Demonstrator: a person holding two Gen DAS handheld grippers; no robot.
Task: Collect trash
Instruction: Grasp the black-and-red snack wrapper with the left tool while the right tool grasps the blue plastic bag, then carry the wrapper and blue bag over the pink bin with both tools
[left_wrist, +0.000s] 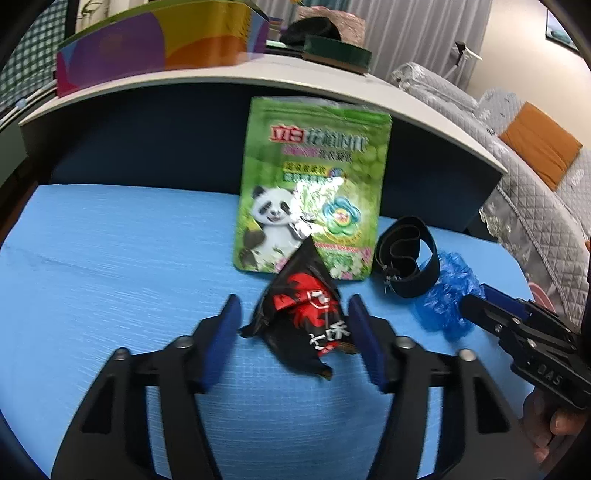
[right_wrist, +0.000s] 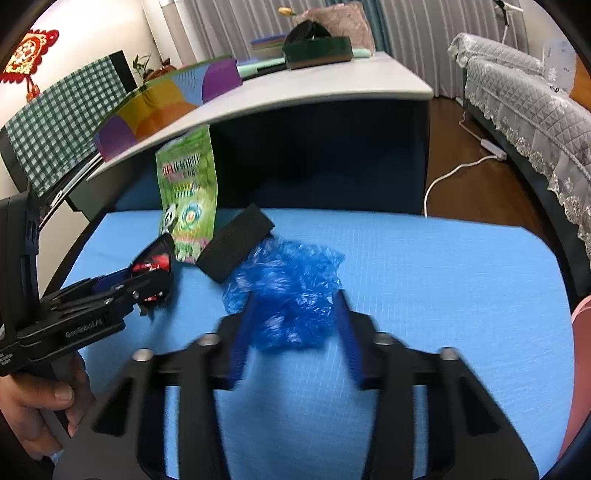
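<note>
Trash is being reached — left tool (left_wrist: 293, 325) gapes around the black wrapper (left_wrist: 303, 317), right tool (right_wrist: 295, 328) around the blue bag (right_wrist: 288, 295), neither clenched; next, squeeze.

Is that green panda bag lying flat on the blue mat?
No, the green panda bag stands upright, leaning against the dark panel behind the blue mat.
</note>
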